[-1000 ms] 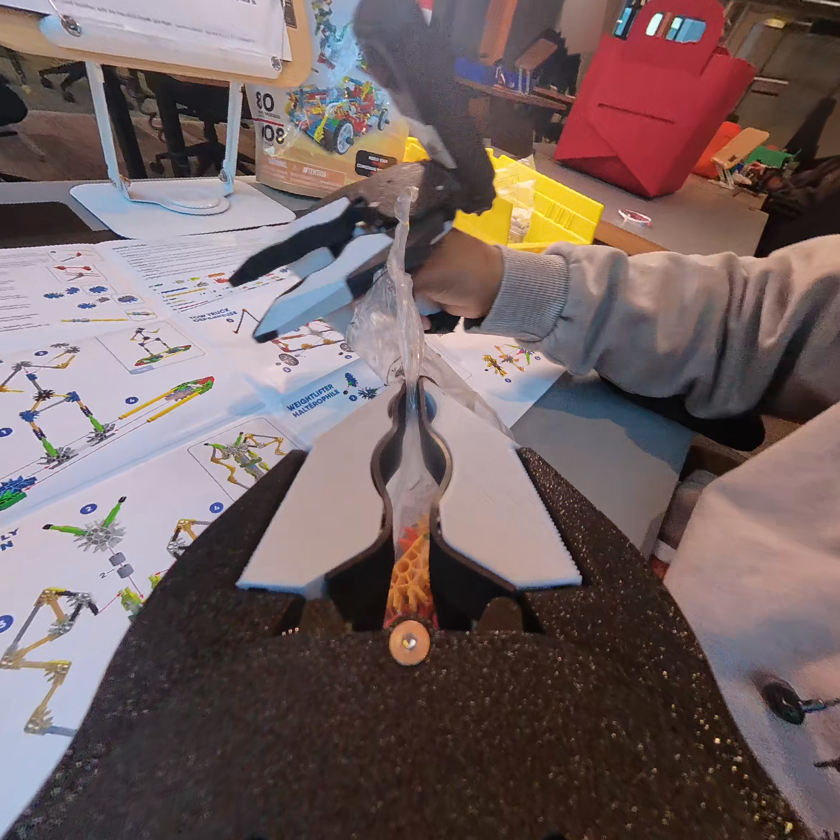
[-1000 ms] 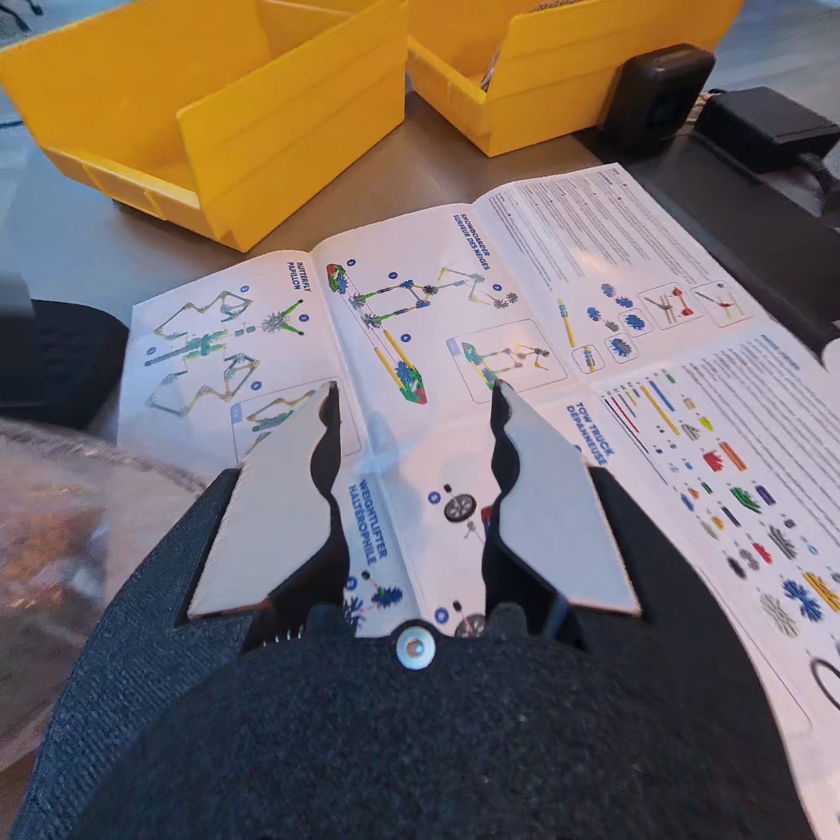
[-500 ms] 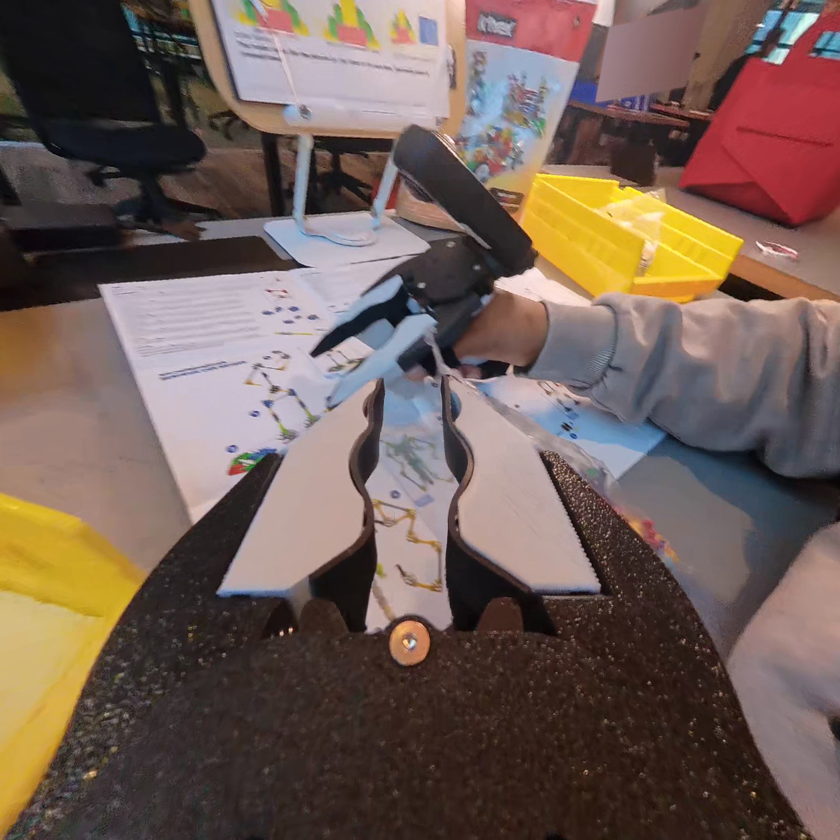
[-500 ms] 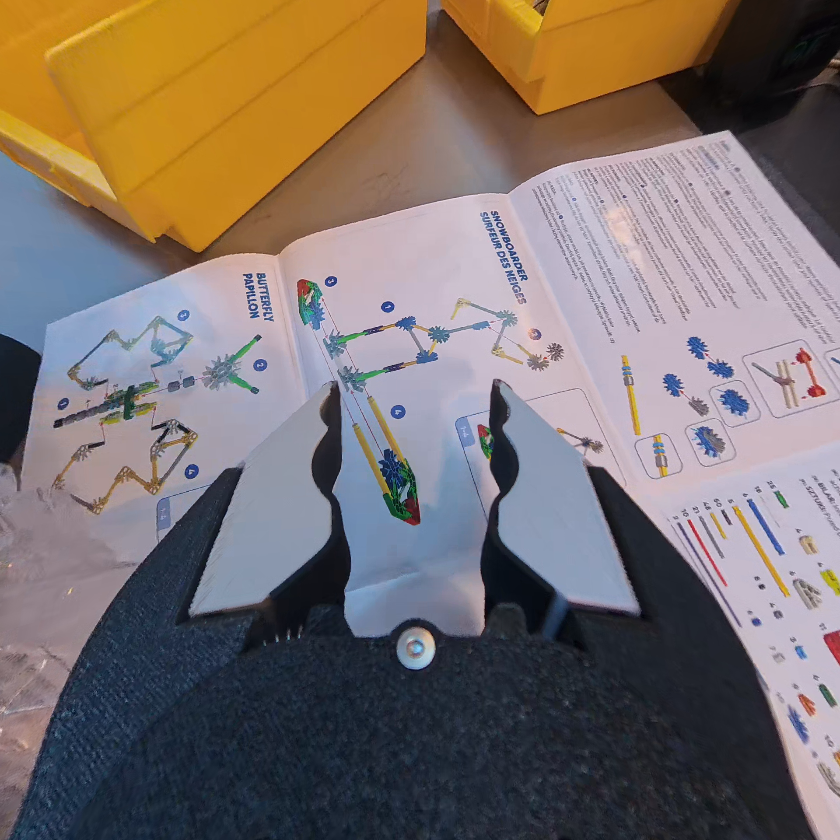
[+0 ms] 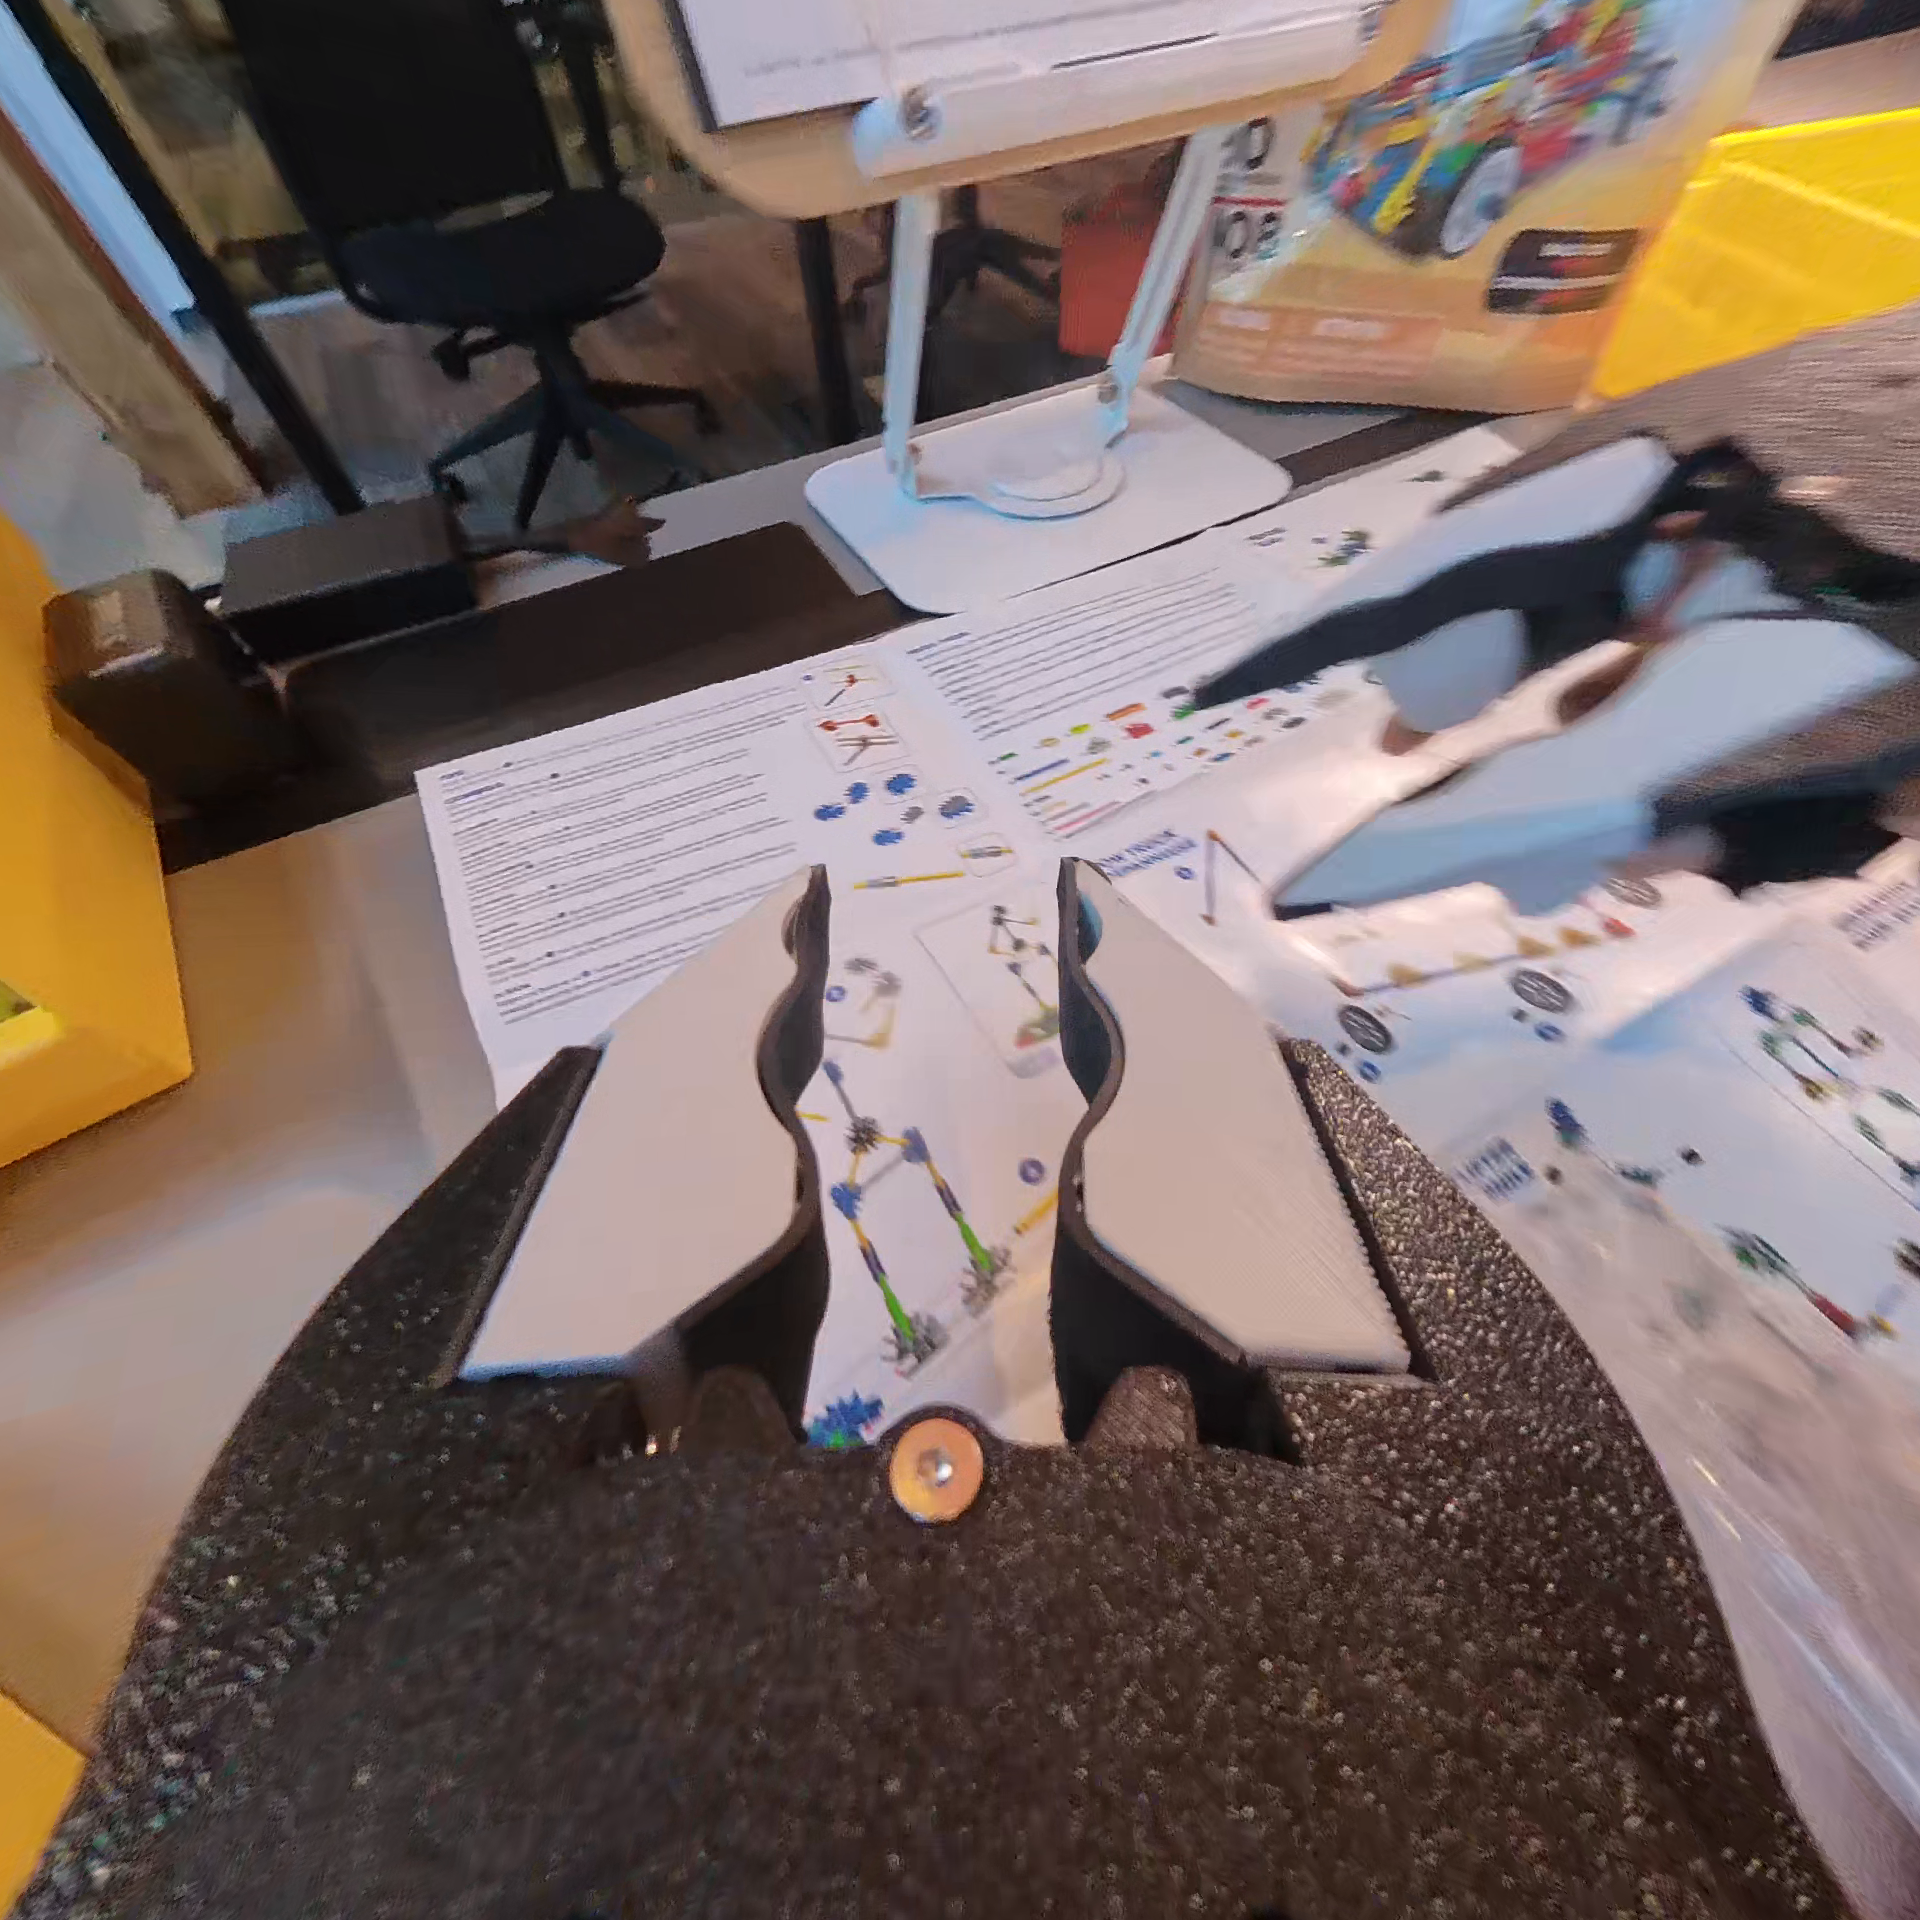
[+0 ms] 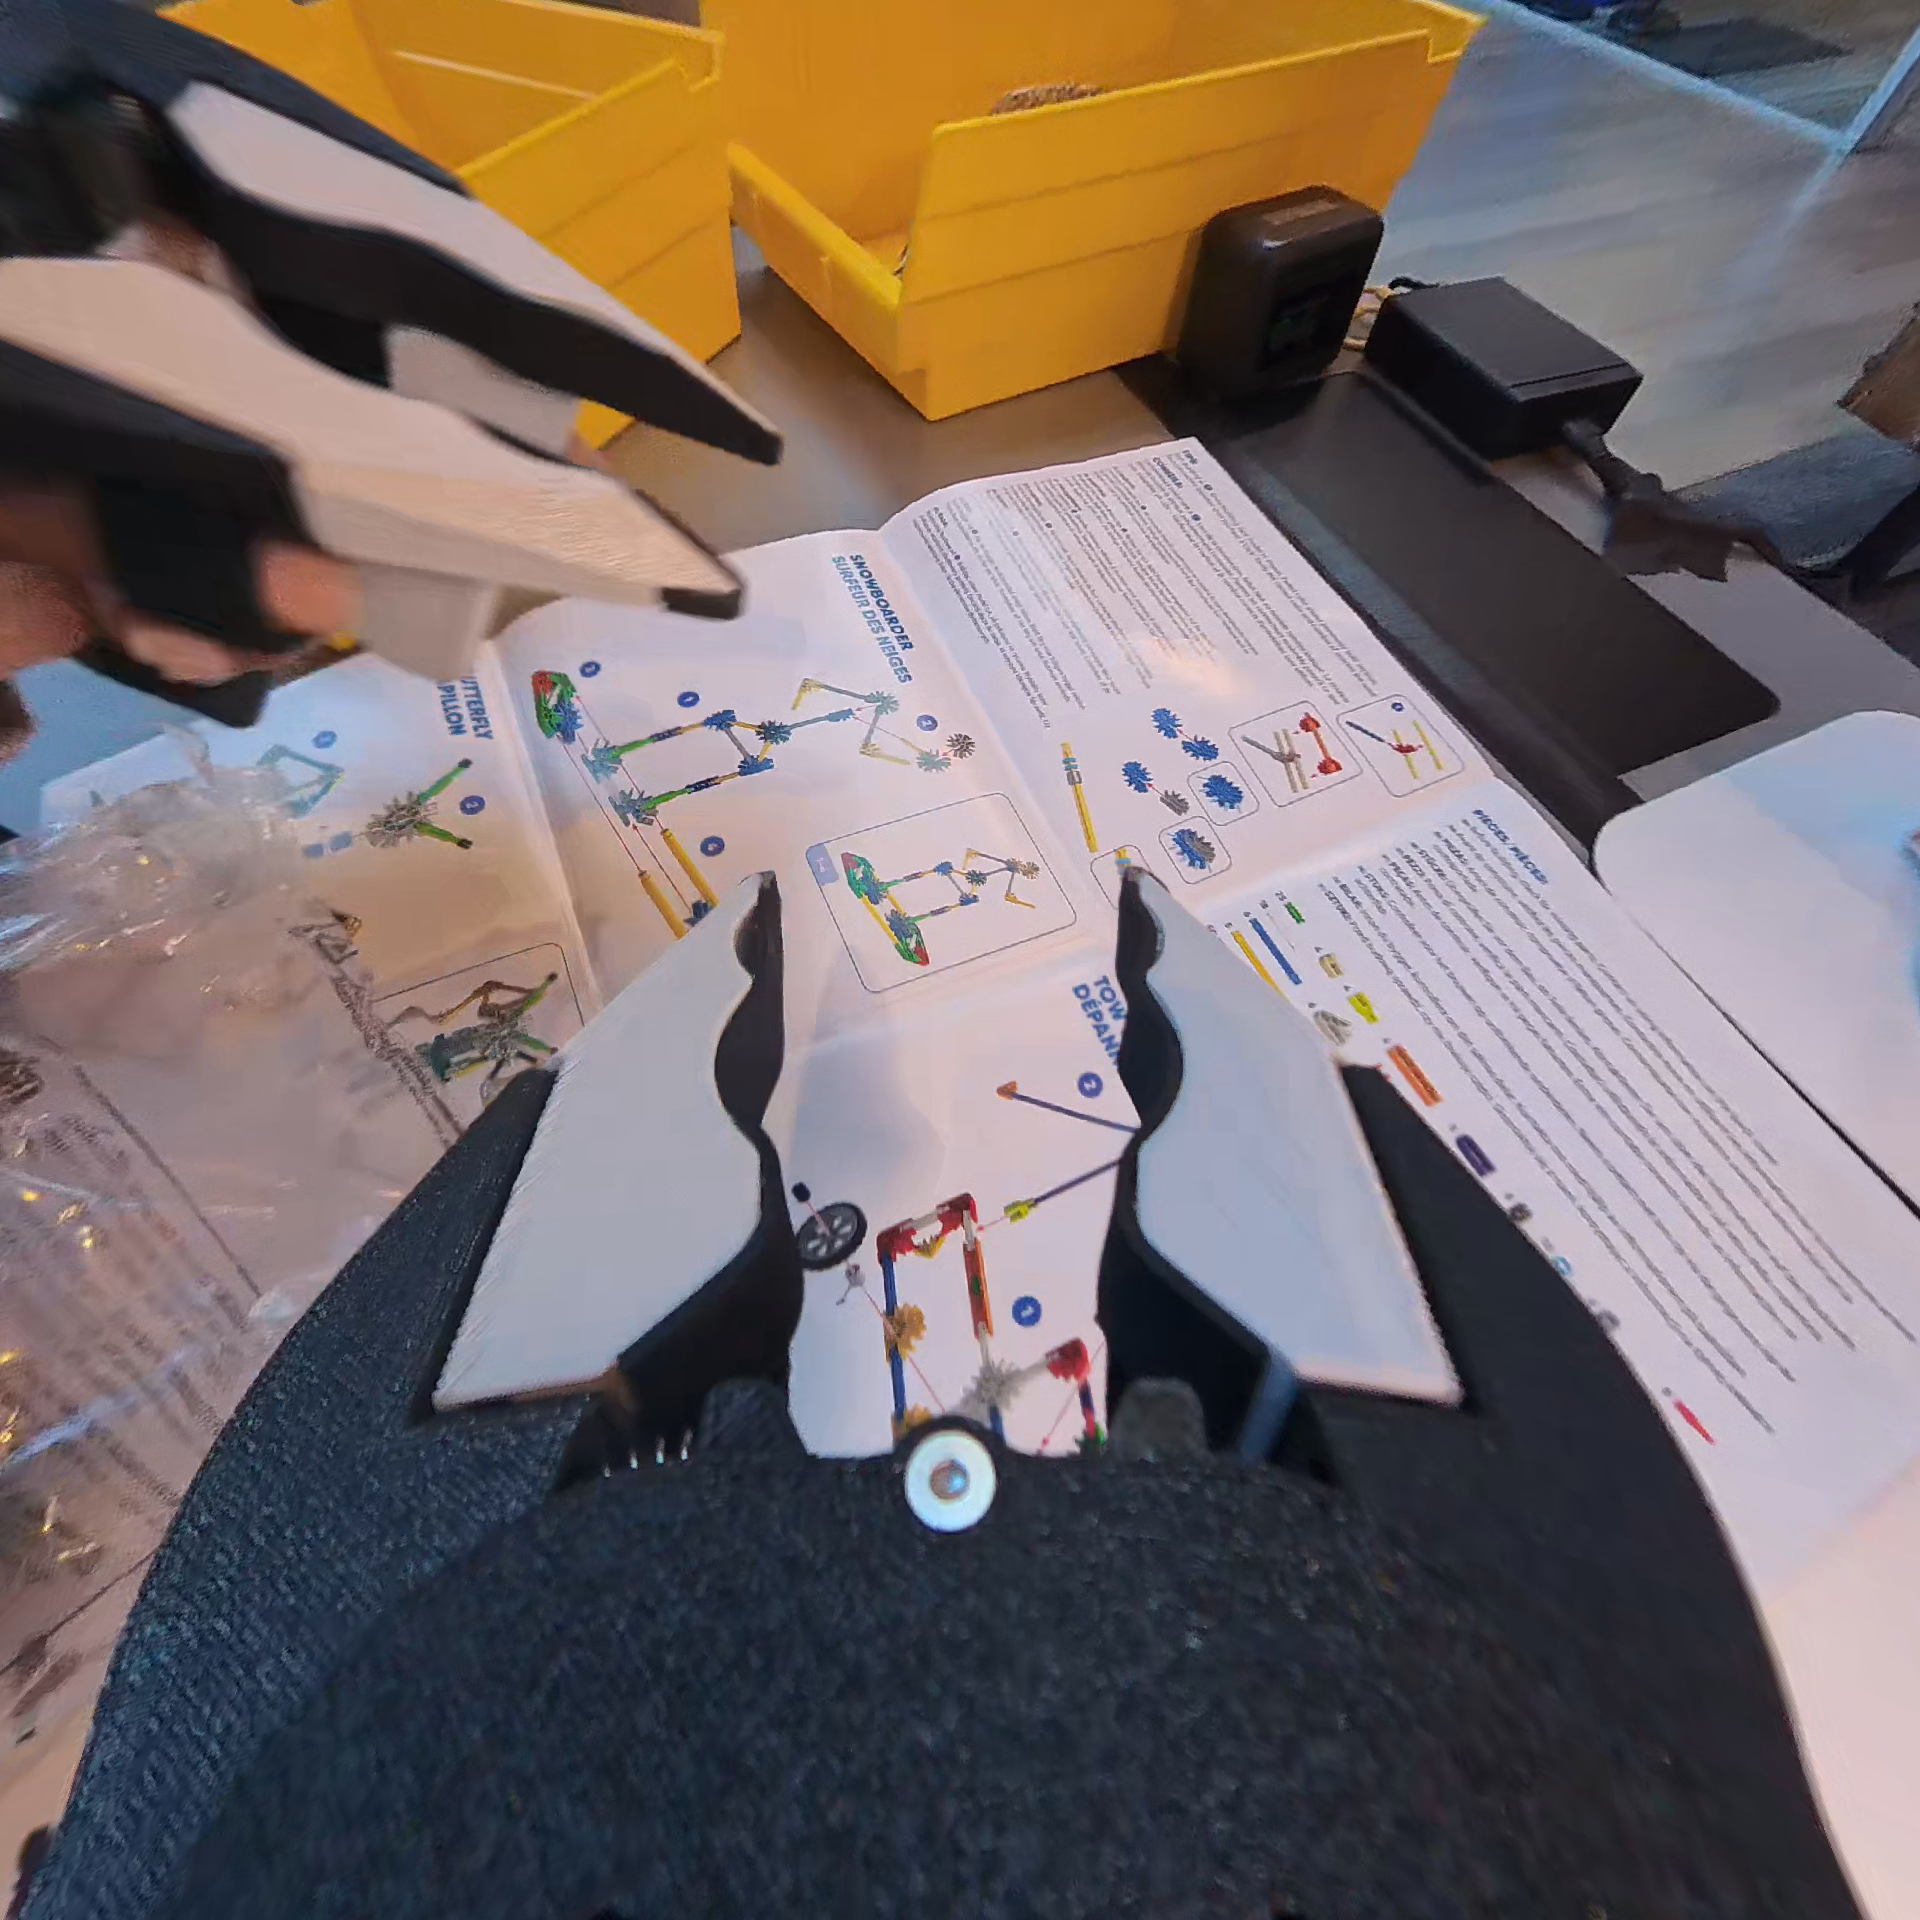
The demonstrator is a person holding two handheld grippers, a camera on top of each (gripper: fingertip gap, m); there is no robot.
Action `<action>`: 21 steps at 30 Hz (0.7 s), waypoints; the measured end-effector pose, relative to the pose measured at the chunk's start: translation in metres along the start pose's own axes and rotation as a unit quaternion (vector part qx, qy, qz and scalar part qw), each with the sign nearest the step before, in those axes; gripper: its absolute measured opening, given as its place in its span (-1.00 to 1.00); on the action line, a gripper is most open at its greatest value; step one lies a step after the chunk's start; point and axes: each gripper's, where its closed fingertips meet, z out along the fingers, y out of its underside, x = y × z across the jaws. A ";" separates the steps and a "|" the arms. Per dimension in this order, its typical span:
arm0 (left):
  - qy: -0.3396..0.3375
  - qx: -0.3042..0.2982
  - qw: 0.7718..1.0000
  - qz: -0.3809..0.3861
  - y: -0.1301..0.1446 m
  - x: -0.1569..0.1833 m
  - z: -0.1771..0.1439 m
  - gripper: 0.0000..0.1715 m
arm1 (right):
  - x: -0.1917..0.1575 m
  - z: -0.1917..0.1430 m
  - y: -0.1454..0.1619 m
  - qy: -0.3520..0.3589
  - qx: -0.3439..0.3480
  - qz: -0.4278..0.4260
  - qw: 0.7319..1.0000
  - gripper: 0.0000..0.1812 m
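Observation:
My left gripper (image 5: 943, 883) is open and empty, hovering over a large unfolded instruction sheet (image 5: 644, 862) with coloured building diagrams. My right gripper (image 6: 951, 883) is open and empty over the same sheet (image 6: 1039, 644). A clear crumpled plastic bag (image 6: 135, 1039) with small parts lies on the sheet's left end, left of the right gripper; it also shows blurred in the left wrist view (image 5: 1766, 1403). The left gripper (image 6: 748, 525) shows blurred at the upper left of the right wrist view, jaws apart. The right gripper (image 5: 1236, 795) shows blurred at the right of the left wrist view.
Two yellow bins (image 6: 582, 187) (image 6: 1091, 208) stand beyond the sheet. A black box (image 6: 1283, 291), a black adapter (image 6: 1496, 364) and a dark mat (image 6: 1507, 603) lie to the right. A white stand base (image 5: 1049, 499), a toy box (image 5: 1455, 208) and another yellow bin (image 5: 73, 883) are nearby.
My left gripper was shut on the plastic bag, has let go and opened, and swung left. The bag now lies on the sheet. The right gripper stayed open and shifted over the sheet.

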 end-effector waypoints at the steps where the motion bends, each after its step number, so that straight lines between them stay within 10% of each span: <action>1: -0.012 -0.010 1.000 -0.014 -0.001 -0.011 0.012 -0.51 | 0.000 -0.007 0.000 -0.001 0.004 0.000 1.000 -0.30; 10: -0.136 -0.065 0.985 -0.088 0.006 -0.127 0.085 -0.46 | -0.034 -0.105 0.027 -0.040 0.035 0.045 0.998 -0.30; 21: -0.147 -0.096 0.982 -0.073 0.018 -0.150 0.121 -0.60 | -0.009 -0.160 0.056 -0.001 0.126 0.060 0.990 -0.39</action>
